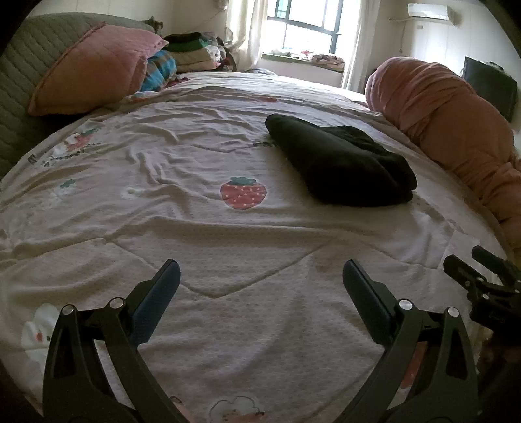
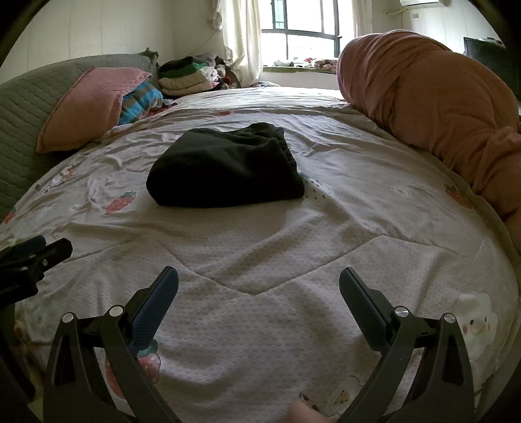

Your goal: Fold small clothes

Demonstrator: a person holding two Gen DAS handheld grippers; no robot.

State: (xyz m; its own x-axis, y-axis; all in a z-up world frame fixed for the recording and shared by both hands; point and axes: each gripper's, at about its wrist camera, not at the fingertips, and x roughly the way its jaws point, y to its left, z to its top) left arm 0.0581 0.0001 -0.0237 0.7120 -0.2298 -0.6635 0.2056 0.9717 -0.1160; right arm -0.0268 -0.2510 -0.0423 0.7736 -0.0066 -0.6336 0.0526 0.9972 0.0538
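A small black garment (image 1: 342,162) lies folded in a compact bundle on the strawberry-print bedspread (image 1: 195,227); it also shows in the right wrist view (image 2: 224,170), ahead and slightly left. My left gripper (image 1: 260,276) is open and empty, low over the near part of the bed, well short of the garment. My right gripper (image 2: 259,283) is open and empty too, also near the front edge. The right gripper's tip shows at the right edge of the left wrist view (image 1: 482,279); the left gripper's tip shows at the left edge of the right wrist view (image 2: 35,253).
A rolled orange-pink duvet (image 2: 439,114) lies along the bed's right side. A pink pillow (image 1: 94,68), a striped blanket (image 1: 159,71) and a stack of folded clothes (image 2: 189,78) sit at the far left by the green headboard (image 1: 19,97). A window (image 1: 302,26) is behind.
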